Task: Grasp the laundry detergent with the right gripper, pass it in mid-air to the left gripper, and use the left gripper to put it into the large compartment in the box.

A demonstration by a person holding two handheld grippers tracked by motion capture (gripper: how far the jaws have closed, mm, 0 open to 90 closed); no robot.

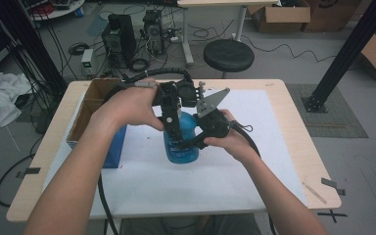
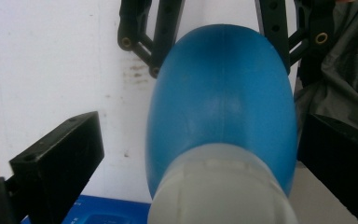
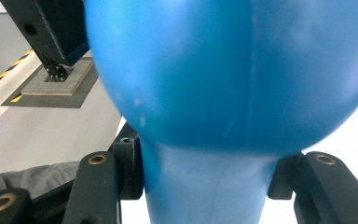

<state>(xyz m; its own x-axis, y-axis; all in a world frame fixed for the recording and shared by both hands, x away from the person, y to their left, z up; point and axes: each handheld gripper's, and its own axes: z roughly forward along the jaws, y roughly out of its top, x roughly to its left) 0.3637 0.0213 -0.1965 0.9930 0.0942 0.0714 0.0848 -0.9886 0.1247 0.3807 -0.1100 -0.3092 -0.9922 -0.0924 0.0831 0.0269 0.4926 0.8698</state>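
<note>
High view: blue plastic bottle w/ rounded body (image 1: 181,139) stands upright on the white sheet (image 1: 254,147) covering the light wooden table (image 1: 293,127), just left of frame centre. Both hands meet over it.

Right gripper (image 1: 192,143), held by the hand at centre-right, comes in from the right w/ jaws closed onto the bottle's lower part. In the right gripper view the two black jaws press on either side of the narrow waist of the bottle (image 3: 205,186) at the bottom of the frame, pads touching it left and right, while the wider blue bulge takes up the upper frame. So: clamped on the bottle, jaws as far in as the waist lets them go.

Left gripper (image 1: 172,120), in the hand at centre-left, points down over the bottle top. In the left gripper view its jaws stand wide, one at lower left, one at the right edge, w/ the bottle (image 2: 223,107) and its pale whitish cap end (image 2: 221,186) between them; clear gap on the left side, right side too close to tell contact. Not gripping, by the look.

Open brown cardboard box (image 1: 95,105) w/ blue side sits at the table's left edge, just beside the left forearm. Black round stool (image 1: 228,55) on the floor beyond the table, upper centre.
</note>
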